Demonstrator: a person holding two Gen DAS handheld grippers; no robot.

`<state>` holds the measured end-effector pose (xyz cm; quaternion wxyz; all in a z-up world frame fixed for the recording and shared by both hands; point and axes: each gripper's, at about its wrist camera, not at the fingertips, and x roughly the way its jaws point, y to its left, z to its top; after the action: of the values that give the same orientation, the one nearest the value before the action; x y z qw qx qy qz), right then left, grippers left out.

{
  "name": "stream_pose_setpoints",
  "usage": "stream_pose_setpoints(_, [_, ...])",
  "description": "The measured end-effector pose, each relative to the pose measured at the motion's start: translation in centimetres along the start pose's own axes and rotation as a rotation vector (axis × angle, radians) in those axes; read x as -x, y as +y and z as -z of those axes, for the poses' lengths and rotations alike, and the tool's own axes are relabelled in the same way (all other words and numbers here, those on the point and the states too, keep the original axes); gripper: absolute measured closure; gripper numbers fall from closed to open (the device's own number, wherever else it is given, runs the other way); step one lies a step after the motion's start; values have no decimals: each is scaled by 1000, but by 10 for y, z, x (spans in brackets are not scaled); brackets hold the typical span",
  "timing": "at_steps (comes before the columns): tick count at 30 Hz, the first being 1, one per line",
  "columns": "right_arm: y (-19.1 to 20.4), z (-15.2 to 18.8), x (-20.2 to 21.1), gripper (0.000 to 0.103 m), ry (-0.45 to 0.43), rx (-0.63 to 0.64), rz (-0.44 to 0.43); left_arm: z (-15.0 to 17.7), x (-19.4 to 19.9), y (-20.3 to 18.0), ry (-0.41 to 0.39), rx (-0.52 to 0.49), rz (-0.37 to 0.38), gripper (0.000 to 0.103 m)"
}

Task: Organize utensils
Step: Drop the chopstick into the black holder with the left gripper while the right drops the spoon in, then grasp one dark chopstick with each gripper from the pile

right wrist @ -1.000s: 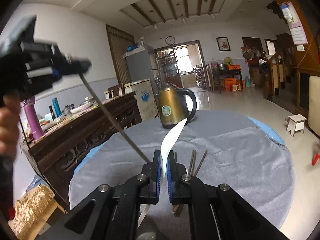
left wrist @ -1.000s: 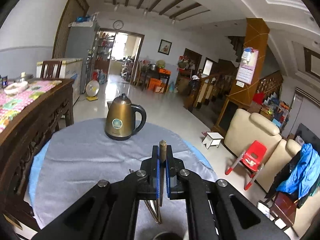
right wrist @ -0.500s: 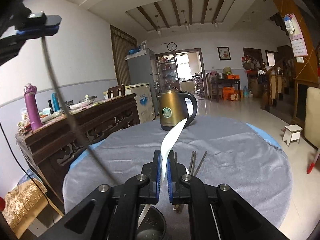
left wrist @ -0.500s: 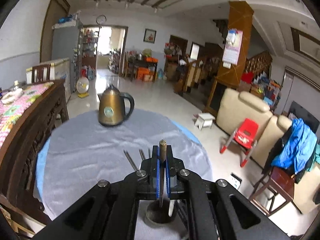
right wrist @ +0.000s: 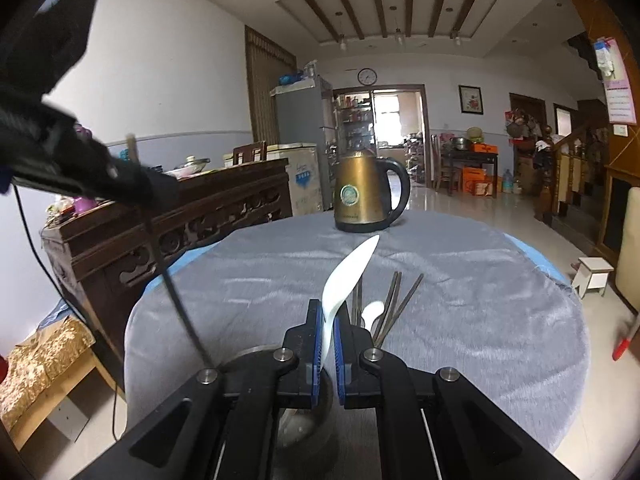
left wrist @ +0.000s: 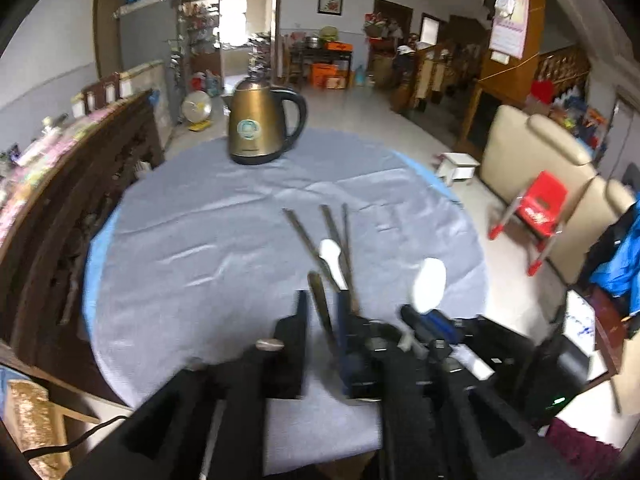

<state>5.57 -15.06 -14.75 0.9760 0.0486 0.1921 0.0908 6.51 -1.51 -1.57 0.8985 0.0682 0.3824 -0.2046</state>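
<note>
Left tongs: spread, chopstick loose between them, dropping toward holder at near table edge. Right tongs: clenched on white spoon. Next, I judge: lower spoon into holder. Spare chopsticks lie mid-table.

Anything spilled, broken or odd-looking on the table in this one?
Nothing spilled or broken. Only untidiness: thin dark chopsticks lie fanned on the grey tablecloth, a small white spoon among them, unsorted. The right gripper clamps a long white plastic spoon normally.
</note>
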Motion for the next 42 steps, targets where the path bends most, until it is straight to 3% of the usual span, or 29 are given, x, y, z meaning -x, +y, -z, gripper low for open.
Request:
stream_pose_setpoints(2, [-3,3,2,96,11,-12,-6,6,8,3,-38,1,-52,44])
stream_pose_setpoints(11, [5,1,10,96,8,-11,-37,18,21,32,-89,18,-255,41])
stream_pose_setpoints(16, [17,-3,16,96,-11,27,-61,21,23,52,-96,51,-320,40])
stream_pose_setpoints(19, [24,-7,23,93,-33,64,-65,23,24,61,-93,72,-329,40])
stream_pose_setpoints(23, [29,-12,30,77,-52,74,-72,24,25,65,-95,80,-331,39])
stream_pose_setpoints(42, [-9,-19,31,77,-48,-68,-1,25,17,60,-75,91,-291,37])
